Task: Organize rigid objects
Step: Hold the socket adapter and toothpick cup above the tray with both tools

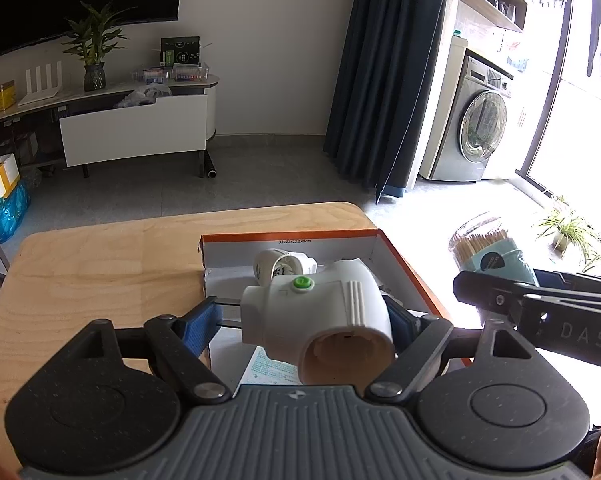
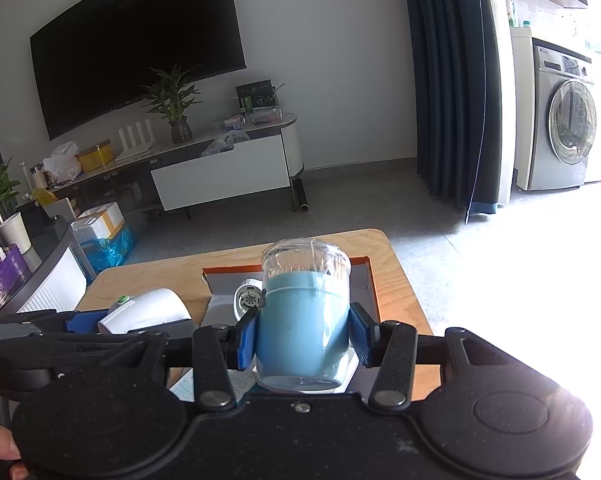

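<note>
left gripper [image 1: 304, 312] pinches a white socket adapter [image 1: 320, 312], right gripper [image 2: 304, 336] a toothpick jar [image 2: 304, 312]; crowding over the orange box [image 1: 404, 264], they could collide.

Left hand-held gripper [image 1: 306, 316]: a ribbed grey base plate, two round speckled black discs, black linkage arms on silver rivets and blue ribbed finger pads [image 1: 204, 322]. Right hand-held gripper [image 2: 303, 338]: the same build in black, blue pads [image 2: 247, 336], white letters "DAS" along its side.

White adapter [image 1: 316, 312] with green button [image 1: 303, 283]; orange-rimmed box [image 1: 404, 264].
</note>
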### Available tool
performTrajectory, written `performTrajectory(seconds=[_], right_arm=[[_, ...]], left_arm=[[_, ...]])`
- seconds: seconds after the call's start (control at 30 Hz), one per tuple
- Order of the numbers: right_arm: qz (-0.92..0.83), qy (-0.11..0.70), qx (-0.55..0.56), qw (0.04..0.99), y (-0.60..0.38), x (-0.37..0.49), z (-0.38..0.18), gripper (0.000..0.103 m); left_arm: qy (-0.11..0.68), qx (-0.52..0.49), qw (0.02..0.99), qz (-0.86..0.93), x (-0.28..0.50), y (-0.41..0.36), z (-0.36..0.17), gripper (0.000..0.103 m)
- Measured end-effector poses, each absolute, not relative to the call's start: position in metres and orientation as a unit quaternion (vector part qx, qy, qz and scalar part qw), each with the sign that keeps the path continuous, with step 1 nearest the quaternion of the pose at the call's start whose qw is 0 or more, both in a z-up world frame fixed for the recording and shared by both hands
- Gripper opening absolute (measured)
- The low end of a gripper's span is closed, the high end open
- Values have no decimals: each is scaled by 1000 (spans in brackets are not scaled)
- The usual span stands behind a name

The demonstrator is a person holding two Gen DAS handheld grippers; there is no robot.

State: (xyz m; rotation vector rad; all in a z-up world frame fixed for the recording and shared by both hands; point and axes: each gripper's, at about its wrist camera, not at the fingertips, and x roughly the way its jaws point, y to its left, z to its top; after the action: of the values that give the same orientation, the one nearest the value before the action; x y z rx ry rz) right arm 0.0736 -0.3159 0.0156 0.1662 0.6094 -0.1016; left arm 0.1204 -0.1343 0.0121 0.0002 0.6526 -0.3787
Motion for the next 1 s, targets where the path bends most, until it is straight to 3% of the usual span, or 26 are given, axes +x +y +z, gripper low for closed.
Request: performTrajectory(seconds=[1.0], right_arm=[[-44, 304, 75, 949, -317, 88, 12, 57]], left_arm=[[323, -2, 929, -182, 130, -137, 7, 85]])
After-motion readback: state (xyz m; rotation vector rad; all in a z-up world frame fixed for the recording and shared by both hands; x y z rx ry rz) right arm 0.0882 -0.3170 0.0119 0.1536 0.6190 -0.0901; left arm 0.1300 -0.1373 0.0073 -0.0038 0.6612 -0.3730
